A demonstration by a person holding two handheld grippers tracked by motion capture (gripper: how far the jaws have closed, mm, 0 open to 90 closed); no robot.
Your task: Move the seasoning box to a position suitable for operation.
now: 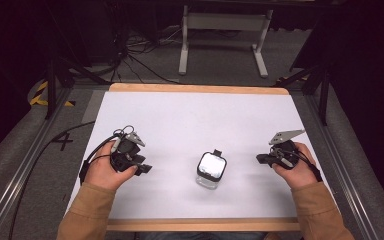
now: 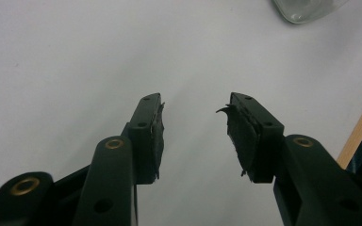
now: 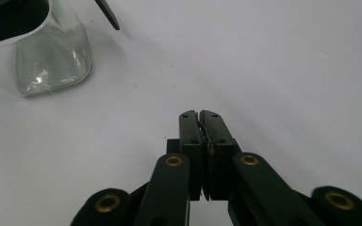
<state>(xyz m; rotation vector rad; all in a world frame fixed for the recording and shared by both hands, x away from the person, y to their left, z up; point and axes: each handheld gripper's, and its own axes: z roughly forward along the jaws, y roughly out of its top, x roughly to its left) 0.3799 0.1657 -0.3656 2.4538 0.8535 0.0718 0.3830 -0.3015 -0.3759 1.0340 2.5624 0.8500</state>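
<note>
A clear glass jar (image 1: 211, 170) with a black-rimmed lid stands on the white table top (image 1: 190, 120), between my two hands. Its glass base (image 2: 306, 9) shows at the top edge of the left gripper view, and its body (image 3: 52, 56) sits at the upper left of the right gripper view. My left gripper (image 1: 144, 169) is held to the left of the jar, open, with nothing between its jaws (image 2: 195, 110). My right gripper (image 1: 259, 159) is to the right of the jar, shut, with its jaws pressed together on nothing (image 3: 201, 114).
The table has a wooden edge (image 1: 200, 224) along the near side and another along the far side. A metal frame rail (image 1: 20, 165) runs on the left and one on the right. Cables (image 1: 140, 55) lie on the floor behind the table.
</note>
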